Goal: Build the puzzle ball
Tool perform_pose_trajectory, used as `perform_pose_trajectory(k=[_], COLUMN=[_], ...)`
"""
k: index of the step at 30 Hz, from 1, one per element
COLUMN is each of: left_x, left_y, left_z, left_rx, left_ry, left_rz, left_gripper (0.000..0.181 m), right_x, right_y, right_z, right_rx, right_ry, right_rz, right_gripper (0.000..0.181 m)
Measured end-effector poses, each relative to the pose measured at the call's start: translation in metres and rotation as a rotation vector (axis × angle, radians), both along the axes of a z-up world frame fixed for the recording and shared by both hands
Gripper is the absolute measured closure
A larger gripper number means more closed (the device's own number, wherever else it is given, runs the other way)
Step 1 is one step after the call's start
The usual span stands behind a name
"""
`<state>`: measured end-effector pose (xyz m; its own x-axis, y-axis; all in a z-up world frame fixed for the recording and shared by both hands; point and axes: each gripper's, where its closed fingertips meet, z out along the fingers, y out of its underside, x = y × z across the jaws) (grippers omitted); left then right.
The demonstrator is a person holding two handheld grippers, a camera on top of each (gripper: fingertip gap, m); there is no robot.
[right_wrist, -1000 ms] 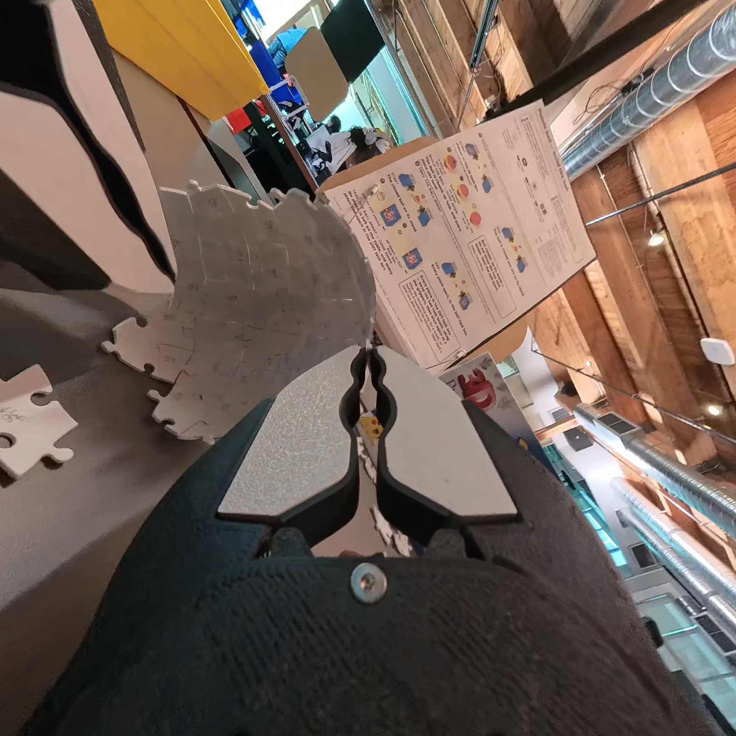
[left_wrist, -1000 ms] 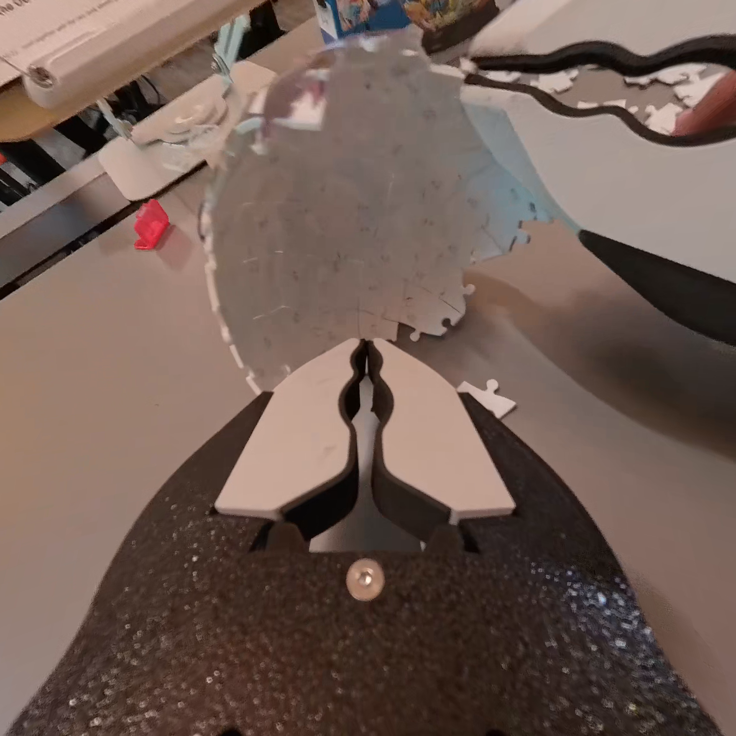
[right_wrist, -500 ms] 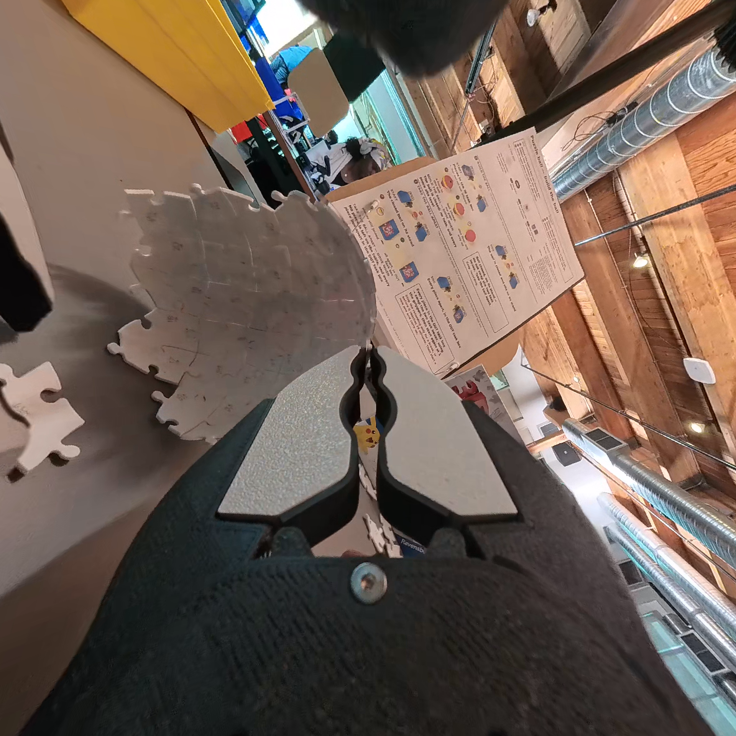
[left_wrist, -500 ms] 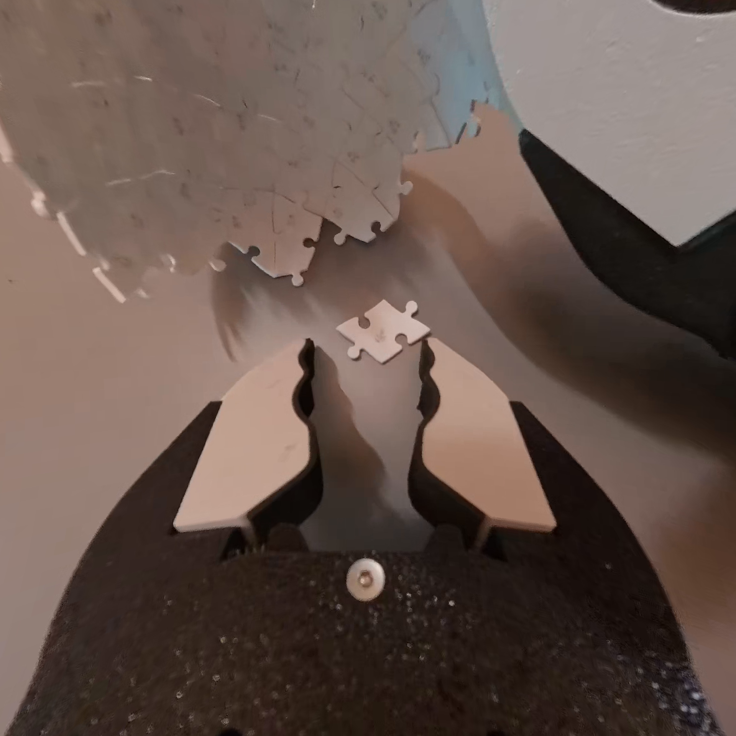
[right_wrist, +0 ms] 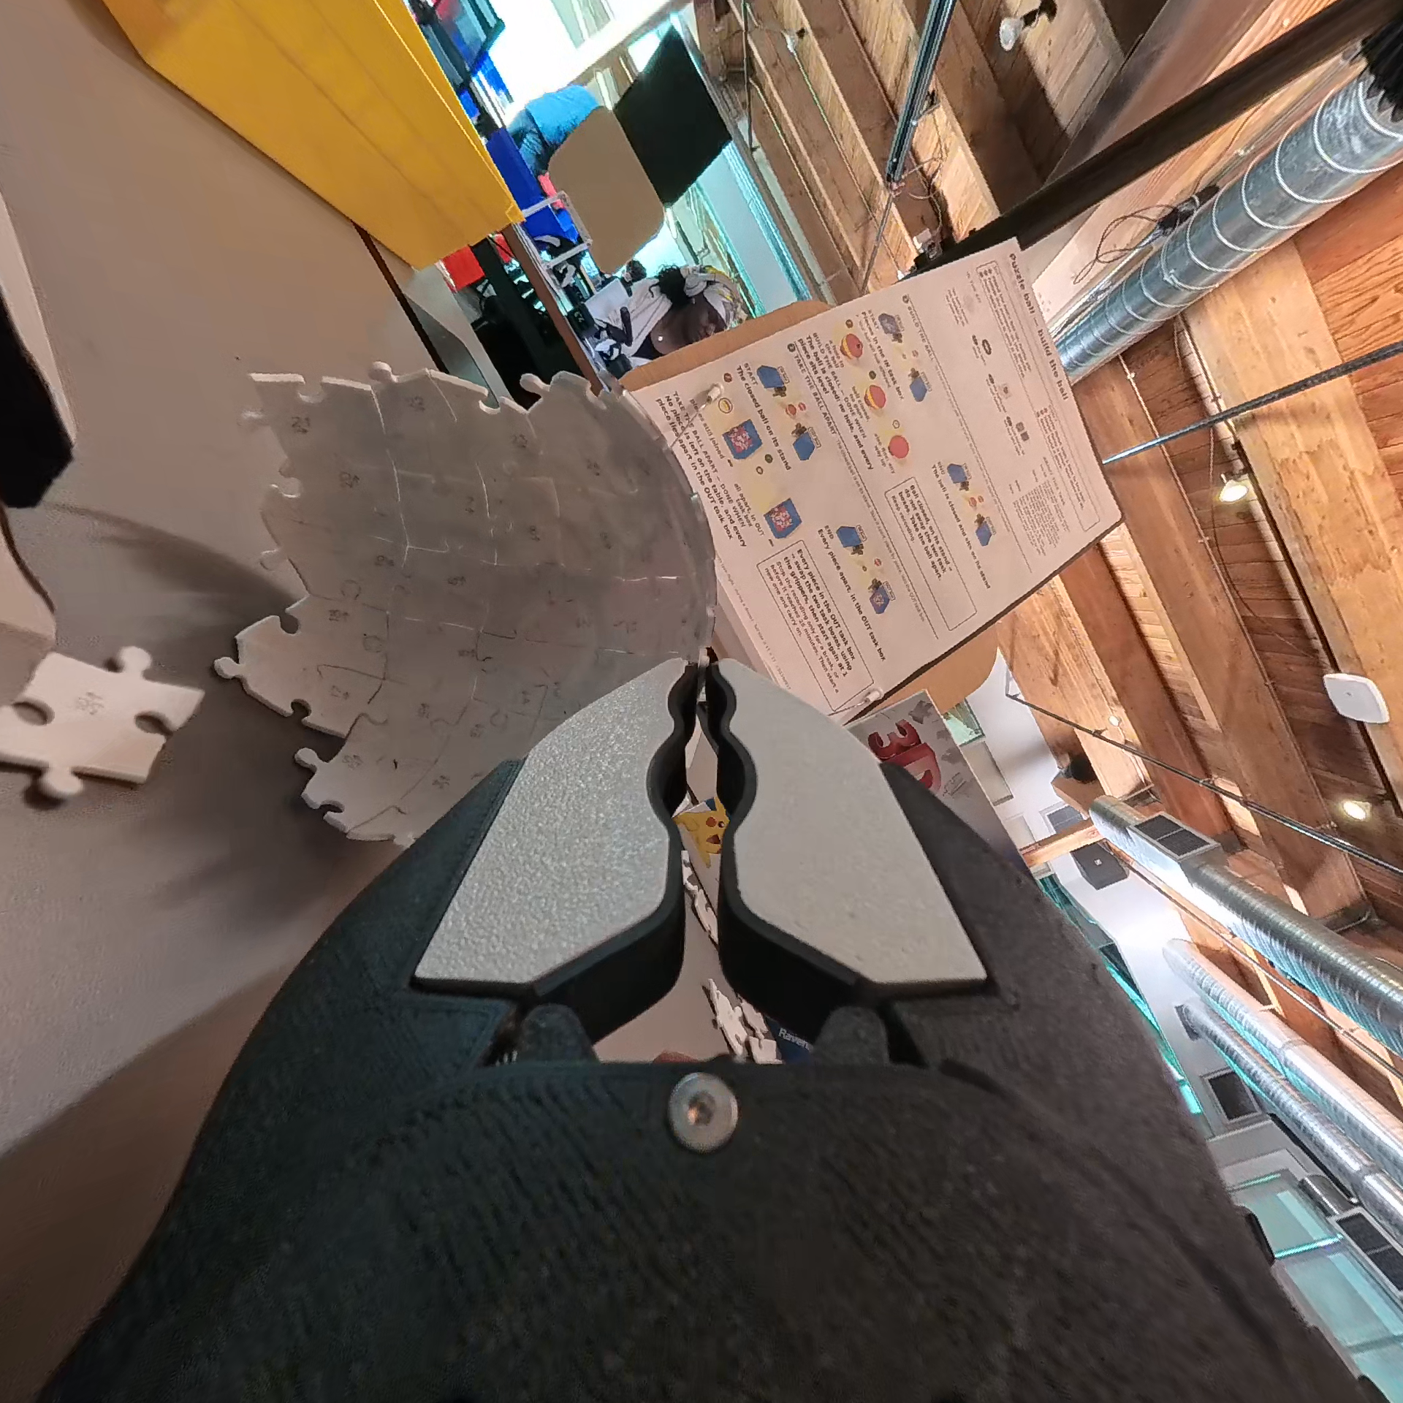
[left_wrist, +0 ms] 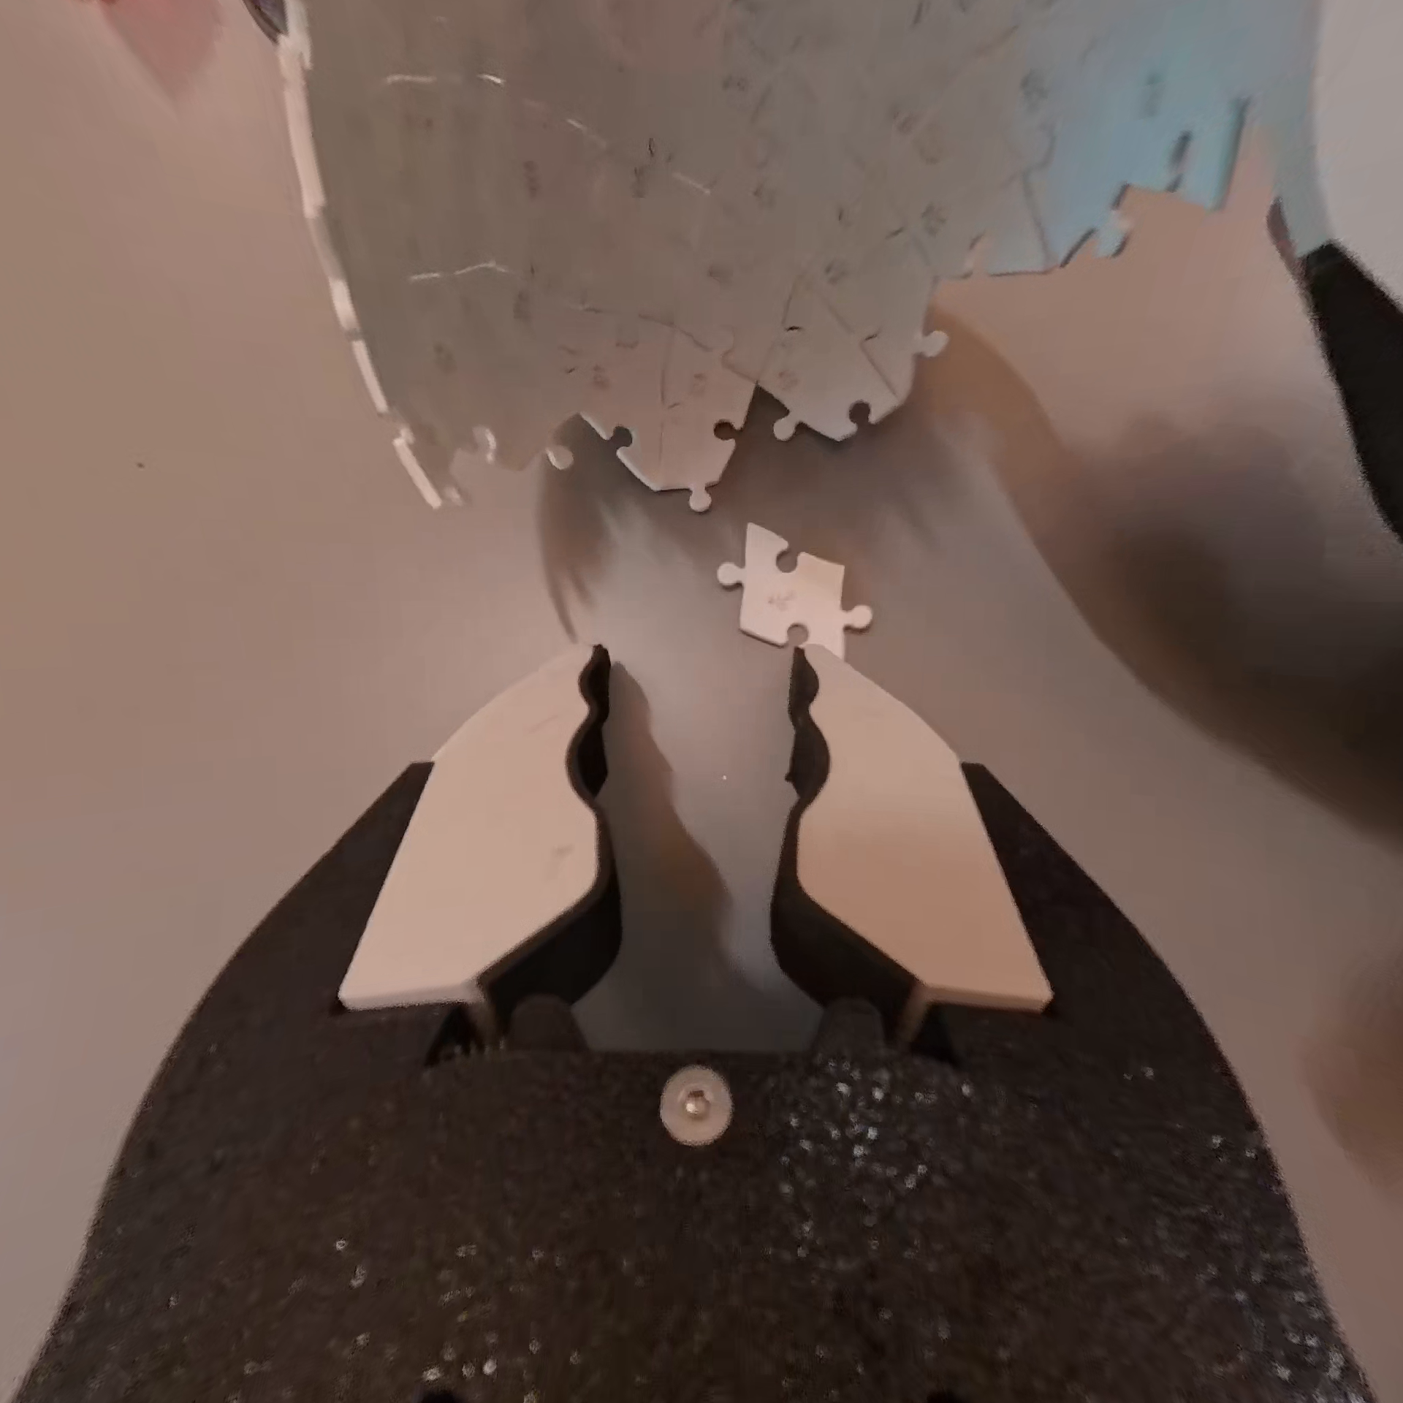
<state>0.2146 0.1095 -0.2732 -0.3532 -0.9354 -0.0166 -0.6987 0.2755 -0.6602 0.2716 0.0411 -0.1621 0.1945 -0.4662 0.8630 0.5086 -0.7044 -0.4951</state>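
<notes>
The partly built puzzle ball (left_wrist: 645,228) is a curved white shell with its inner side facing me, held above the grey table. My right gripper (right_wrist: 702,664) is shut on the shell's rim (right_wrist: 486,562). My left gripper (left_wrist: 698,657) is open and empty, low over the table. A loose white puzzle piece (left_wrist: 789,600) lies flat just beyond its right fingertip and below the shell's lower edge. The piece also shows in the right wrist view (right_wrist: 91,714), with part of the left gripper (right_wrist: 26,425) at the left edge.
The right gripper's dark body (left_wrist: 1351,342) reaches in at the upper right. An instruction sheet (right_wrist: 873,486) on cardboard stands behind the shell. A yellow bin (right_wrist: 319,114) sits farther back. A puzzle box (right_wrist: 919,751) and several loose pieces (right_wrist: 729,1010) lie past the right fingers. The left gripper's tips are roughly 15 centimeters from the right gripper's.
My left gripper let go of the shell's lower edge, opened and dropped toward the loose piece on the table. My right gripper kept its hold on the shell's rim.
</notes>
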Motion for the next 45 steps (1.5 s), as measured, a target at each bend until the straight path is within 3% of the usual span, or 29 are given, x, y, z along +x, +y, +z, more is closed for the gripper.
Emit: perform_pose_trajectory(k=[4,9,14,21,26,34,42,45], left_x=[-0.002,0.001,0.001,0.004,0.017,0.032,0.027,0.018], left_y=[-0.021,-0.022,-0.021,-0.024,-0.02,-0.025,-0.035,-0.025], left_z=[0.007,-0.003,-0.003,-0.002,0.011,0.007,0.014,0.008], left_rx=[-0.075,-0.031,-0.023,-0.081,-0.117,-0.175,-0.224,-0.114], left_ry=[-0.006,0.021,0.01,-0.022,-0.114,-0.081,-0.107,-0.078], left_rz=[-0.051,-0.061,-0.073,-0.031,0.09,0.21,0.182,0.141], left_gripper=[0.134,0.156,0.156,0.157,0.157,0.156,0.156,0.159], right_x=[0.0,-0.001,0.0,-0.001,-0.001,-0.005,-0.005,-0.007], right_y=[0.001,0.0,0.0,0.001,0.001,0.003,-0.001,-0.001], right_z=[0.0,0.0,0.0,0.001,0.0,0.001,-0.001,-0.001], right_rx=[0.004,-0.001,0.004,-0.001,-0.002,0.002,0.024,0.025], right_ry=[0.002,-0.004,-0.001,-0.008,-0.015,-0.024,-0.003,-0.004], right_rz=[0.003,0.004,0.005,0.006,0.003,0.006,0.013,0.022], right_gripper=[0.179,0.179,0.179,0.179,0.179,0.179,0.179,0.179])
